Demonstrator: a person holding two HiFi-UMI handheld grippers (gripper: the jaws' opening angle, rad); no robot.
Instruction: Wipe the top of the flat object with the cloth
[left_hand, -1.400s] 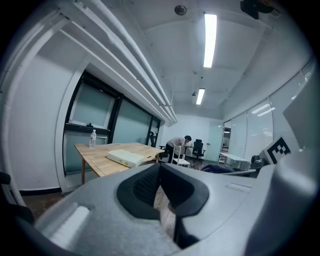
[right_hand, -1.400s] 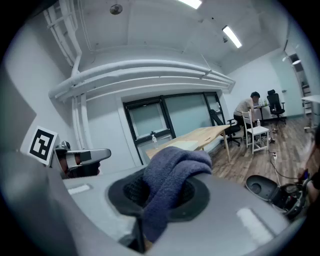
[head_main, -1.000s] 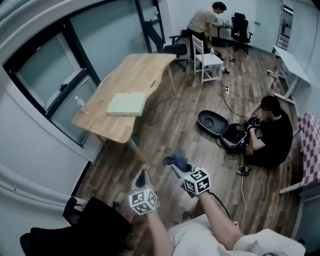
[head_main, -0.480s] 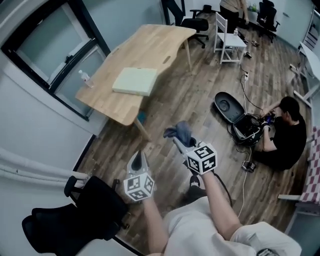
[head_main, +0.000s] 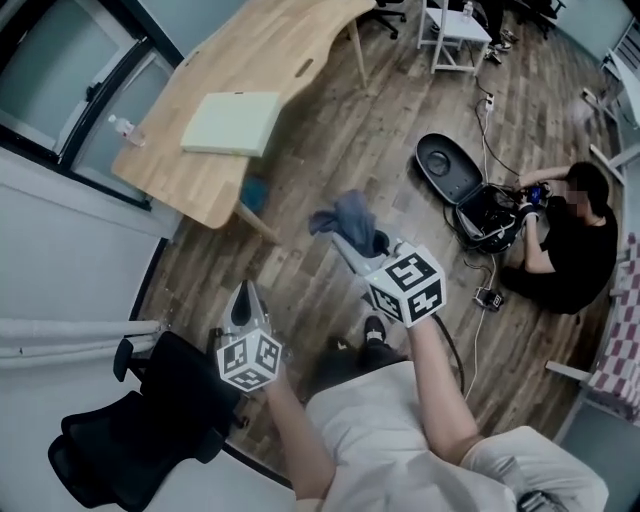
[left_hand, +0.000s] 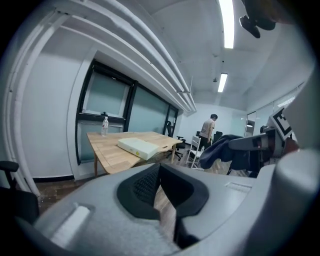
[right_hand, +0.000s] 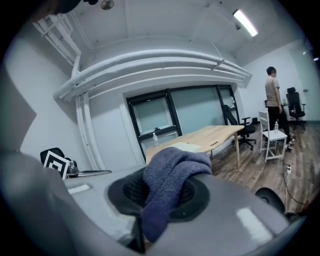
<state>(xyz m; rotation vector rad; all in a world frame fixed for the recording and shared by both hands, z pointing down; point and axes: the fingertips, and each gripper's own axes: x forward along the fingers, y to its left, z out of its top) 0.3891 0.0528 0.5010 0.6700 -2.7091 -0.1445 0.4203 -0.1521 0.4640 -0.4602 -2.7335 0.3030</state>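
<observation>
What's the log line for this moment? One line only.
stage: pre-wipe | right gripper: shut on cloth | left gripper: shut, empty | flat object: on table, untouched

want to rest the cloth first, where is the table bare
The wooden table is bare along its far half, beyond the flat pad. A narrower bare strip lies between the pad and the near corner. The window edge holds a bottle. The floor at the right is crowded, with an open case and a seated person.
</observation>
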